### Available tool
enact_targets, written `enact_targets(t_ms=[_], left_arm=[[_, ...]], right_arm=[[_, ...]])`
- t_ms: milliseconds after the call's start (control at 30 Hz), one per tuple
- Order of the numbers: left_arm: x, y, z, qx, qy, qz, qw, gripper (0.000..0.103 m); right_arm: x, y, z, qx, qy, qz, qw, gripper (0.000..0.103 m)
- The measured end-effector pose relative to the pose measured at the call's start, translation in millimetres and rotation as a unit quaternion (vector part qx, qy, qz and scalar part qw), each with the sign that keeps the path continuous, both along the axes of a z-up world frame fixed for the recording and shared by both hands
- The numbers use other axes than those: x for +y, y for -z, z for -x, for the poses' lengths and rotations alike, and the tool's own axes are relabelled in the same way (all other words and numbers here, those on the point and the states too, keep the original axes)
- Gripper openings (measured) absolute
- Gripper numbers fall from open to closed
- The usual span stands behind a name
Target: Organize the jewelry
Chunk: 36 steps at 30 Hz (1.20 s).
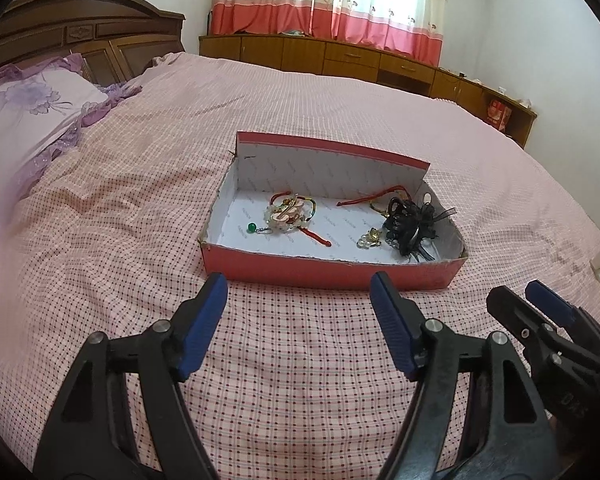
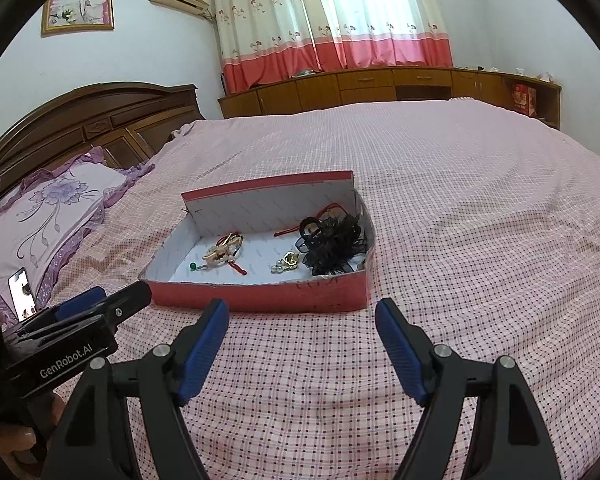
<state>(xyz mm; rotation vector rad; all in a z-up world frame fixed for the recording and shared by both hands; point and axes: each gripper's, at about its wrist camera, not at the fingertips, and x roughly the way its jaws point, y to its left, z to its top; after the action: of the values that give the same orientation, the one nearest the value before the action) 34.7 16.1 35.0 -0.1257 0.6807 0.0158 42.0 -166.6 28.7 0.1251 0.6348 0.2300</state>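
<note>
All the jewelry already lies inside the shallow red cardboard box (image 1: 328,272) on the pink checked bedspread (image 1: 120,208): a beaded bracelet tangle with red cord (image 1: 288,216) at its left, a small gold-and-pearl piece (image 1: 370,238) in the middle, a black lace hair clip (image 1: 414,222) at the right; both the left gripper (image 1: 298,312) and right gripper (image 2: 302,340) hang short of the box, fingers spread wide, holding nothing; this could be sorting yet to come or gathering finished; the knotted cords are too small to separate by eye.
</note>
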Motion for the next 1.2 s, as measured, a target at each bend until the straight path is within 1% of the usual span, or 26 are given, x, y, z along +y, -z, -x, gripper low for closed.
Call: enact_targets(t_ms=[1200], left_arm=[[-3.1,-1.3,0.3,-0.001,0.003,0.004,1.0,0.066]], right_arm=[[-0.8,0.1,0.3,0.0,0.0,0.001,1.0,0.078]])
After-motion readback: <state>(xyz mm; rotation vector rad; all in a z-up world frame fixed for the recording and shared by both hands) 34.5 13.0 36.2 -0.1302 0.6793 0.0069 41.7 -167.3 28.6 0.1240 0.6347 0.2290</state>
